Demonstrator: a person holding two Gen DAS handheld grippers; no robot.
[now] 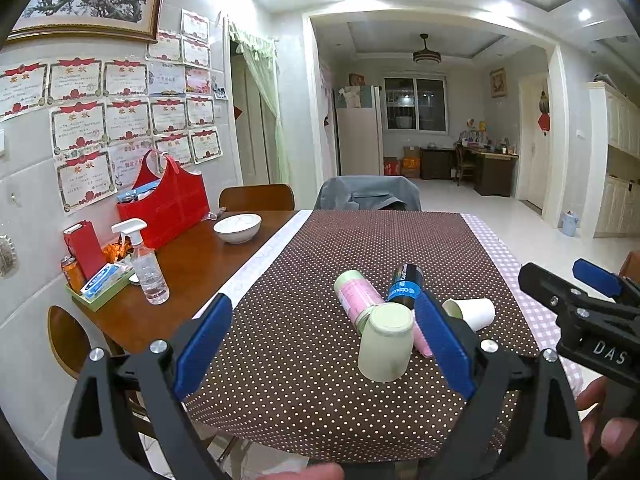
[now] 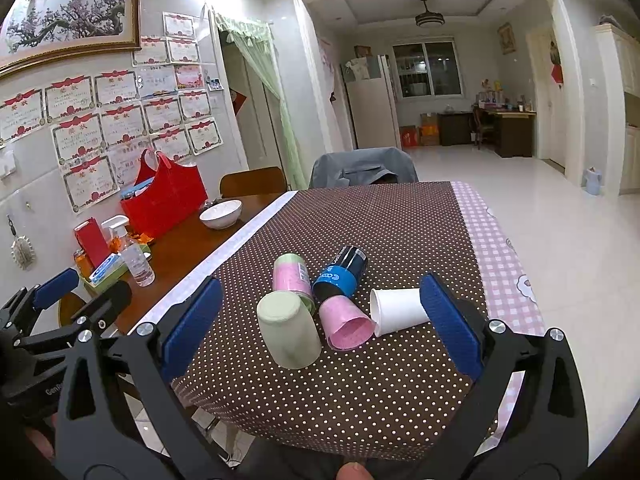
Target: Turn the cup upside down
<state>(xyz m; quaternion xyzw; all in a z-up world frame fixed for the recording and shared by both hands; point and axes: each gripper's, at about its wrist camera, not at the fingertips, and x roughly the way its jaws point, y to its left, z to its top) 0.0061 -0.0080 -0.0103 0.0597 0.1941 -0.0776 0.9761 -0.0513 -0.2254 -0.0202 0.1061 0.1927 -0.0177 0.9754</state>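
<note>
The right gripper point(image 1: 576, 280) carries the white letters "DAS" on its black body in the left wrist view. The black and blue can point(image 2: 341, 272) has white lettering on its blue band, too small and curved to read for certain. The certificates point(image 2: 80, 136) on the wall show red headings in Chinese characters, too small to make out.

On the brown dotted tablecloth point(image 2: 360, 220) a pale green cup point(image 2: 289, 330) stands upside down, mouth on the cloth and flat base up, its long axis near upright and leaning slightly. Just behind it a pink and green roll point(image 2: 293, 276) lies on its side, touching the cup. The can lies beside the roll, its long axis running away from the cameras. A pink cup point(image 2: 346, 322) lies on its side with its mouth toward the cameras. A white paper cup point(image 2: 398, 311) lies on its side too, mouth toward the left and base toward the right.

The left gripper point(image 1: 324, 344) has its jaws spread wide and holds nothing; the green cup sits between its blue pads point(image 1: 202, 346), apart from both. The right gripper is likewise released wide, with the cups between its pads and untouched.

On the bare wooden table point(image 2: 192, 240) at the left stand a white bowl point(image 2: 221, 213), a red bag point(image 2: 166, 196) and a spray bottle point(image 2: 134, 252).
</note>
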